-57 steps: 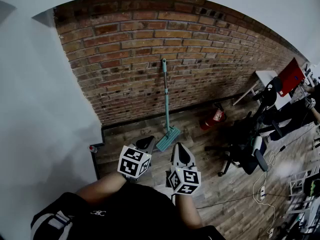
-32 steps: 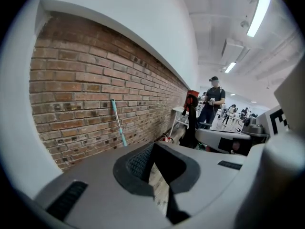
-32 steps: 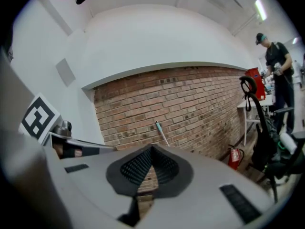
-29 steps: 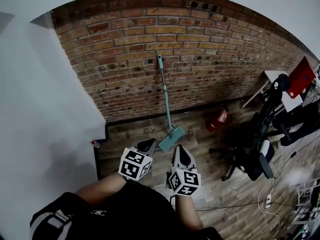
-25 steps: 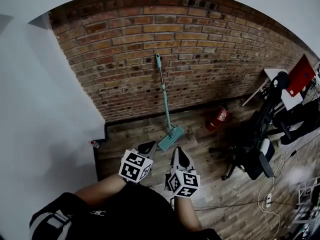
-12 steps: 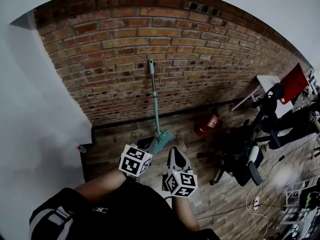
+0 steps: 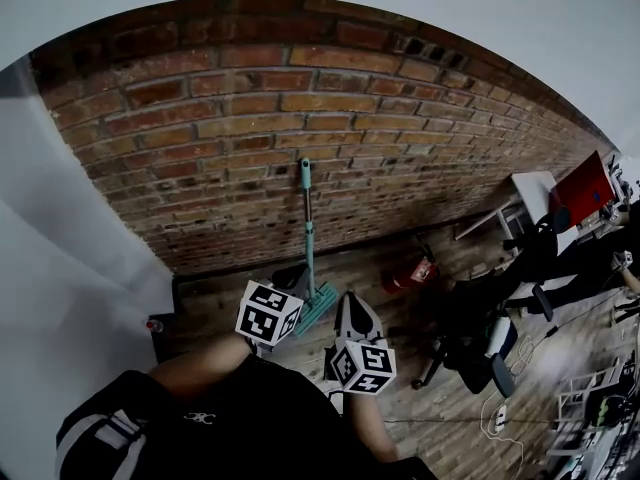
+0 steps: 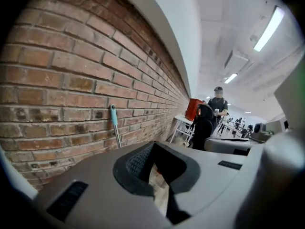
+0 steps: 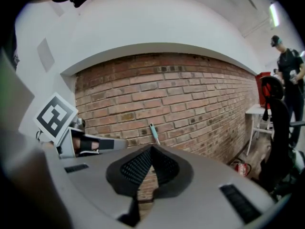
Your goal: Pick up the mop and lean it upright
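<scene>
**Teal long-handled flat mop [image 7: 306,230] already leans upright on the red brick wall [image 7: 250,98], straight ahead of two empty grippers.**

The left gripper [image 7: 292,274] and the right gripper [image 7: 351,304] each have their jaws pressed together with nothing between them. The mop's flat head rests on the wooden floor [image 7: 400,388], just ahead of and below their tips, and its handle top touches the wall. It looks light, with a thin, stiff, smooth pole likely to slip or spin in a loose pinch. A mid-shaft grip across the pole seems safest, since the hinged head may swing. A red fire extinguisher [image 7: 410,273] lies right of the right gripper, with black office chairs [image 7: 480,328] beyond it. Nothing blocks the way.
</scene>
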A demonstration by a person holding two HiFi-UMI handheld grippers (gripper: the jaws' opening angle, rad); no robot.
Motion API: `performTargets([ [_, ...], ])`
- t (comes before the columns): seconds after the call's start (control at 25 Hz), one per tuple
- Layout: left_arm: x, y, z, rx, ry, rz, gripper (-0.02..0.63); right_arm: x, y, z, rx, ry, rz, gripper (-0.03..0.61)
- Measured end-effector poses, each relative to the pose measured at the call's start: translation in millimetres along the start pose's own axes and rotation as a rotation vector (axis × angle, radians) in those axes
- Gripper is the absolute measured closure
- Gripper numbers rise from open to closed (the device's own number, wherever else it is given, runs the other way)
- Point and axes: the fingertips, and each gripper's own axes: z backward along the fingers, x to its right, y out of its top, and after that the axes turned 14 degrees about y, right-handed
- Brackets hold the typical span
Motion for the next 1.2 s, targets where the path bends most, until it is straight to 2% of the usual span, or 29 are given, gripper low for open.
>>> performTargets([
  [0.16, -31.5, 13.4, -21.5, 0.007, -0.004, 0.025, 0.621, 0.0, 7.8, -43.7, -0.035, 0.015, 0.050, 0.563],
  [0.48, -79.4, -1.0, -27.8, -0.017, 0.055, 0.099, 0.621, 6.5, 7.9, -120.4, -0.162, 0.093, 0.152, 0.563],
  [0.8, -143.8, 17.4, -16.4, 0.050, 0.281, 0.191, 0.621, 32.5, 34.1, -201.4, -0.152, 0.142, 0.223, 0.553],
  [0.88, -147.7, 17.4, -13.5, 0.055, 0.333, 0.206, 0.621, 40.1, 31.7, -218.9, -0.166, 0.172, 0.202, 0.497],
  [1.0, -142.5, 15.7, -12.2, 0.052, 0.400, 0.224, 0.621, 49.9, 29.0, -242.6, -0.186, 0.214, 0.191, 0.486],
  [1.2, -138.7, 22.7, -10.5, 0.059, 0.513, 0.244, 0.621, 58.4, 35.4, -285.0, -0.221, 0.287, 0.261, 0.481],
])
